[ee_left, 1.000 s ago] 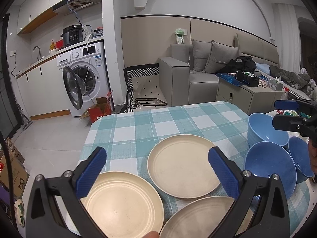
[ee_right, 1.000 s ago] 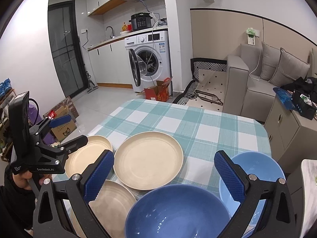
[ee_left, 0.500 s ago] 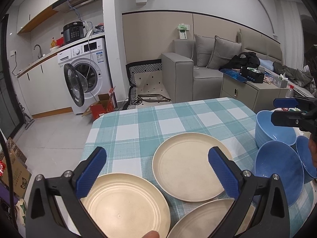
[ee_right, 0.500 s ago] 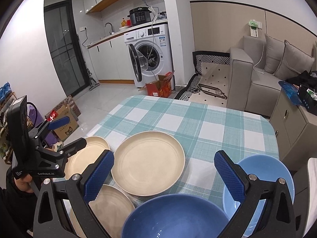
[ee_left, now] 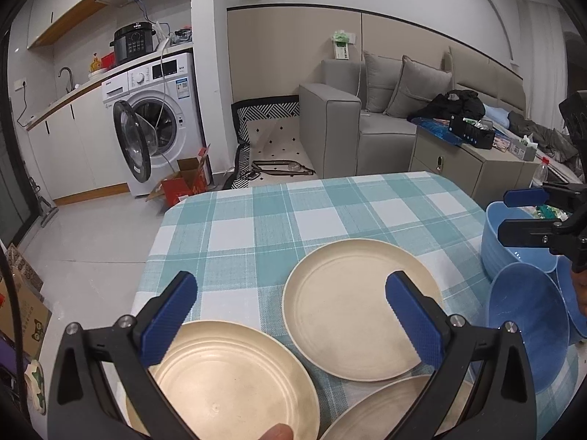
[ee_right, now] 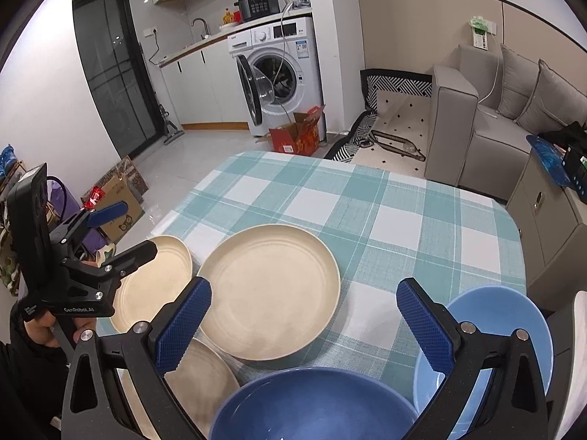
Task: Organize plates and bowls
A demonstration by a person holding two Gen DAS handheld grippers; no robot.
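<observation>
Three cream plates lie on the checked tablecloth (ee_left: 256, 227): a middle plate (ee_left: 363, 311), a left plate (ee_left: 234, 377) and a near plate (ee_left: 389, 407) whose rim lies under the middle one. Blue bowls stand at the right: a darker bowl (ee_left: 524, 326) and a light blue bowl (ee_left: 513, 242). My left gripper (ee_left: 291, 315) hangs open above the left and middle plates, holding nothing. My right gripper (ee_right: 302, 308) is open too, over the dark blue bowl (ee_right: 315, 403) and the middle plate (ee_right: 271, 289), with the light blue bowl (ee_right: 495, 315) at its right finger.
The left gripper (ee_right: 137, 229) shows at the table's left edge, a hand on its grip. The right gripper (ee_left: 508, 214) shows above the bowls. Beyond the table are a washing machine (ee_left: 157, 128) with its door open, a red cardboard box (ee_left: 183, 183), a grey sofa (ee_left: 367, 117) and a cabinet (ee_left: 473, 161).
Both grippers have drawn back a little towards the near edge, so more of the table shows. Their jaws stay open. Plates and bowls have not moved.
</observation>
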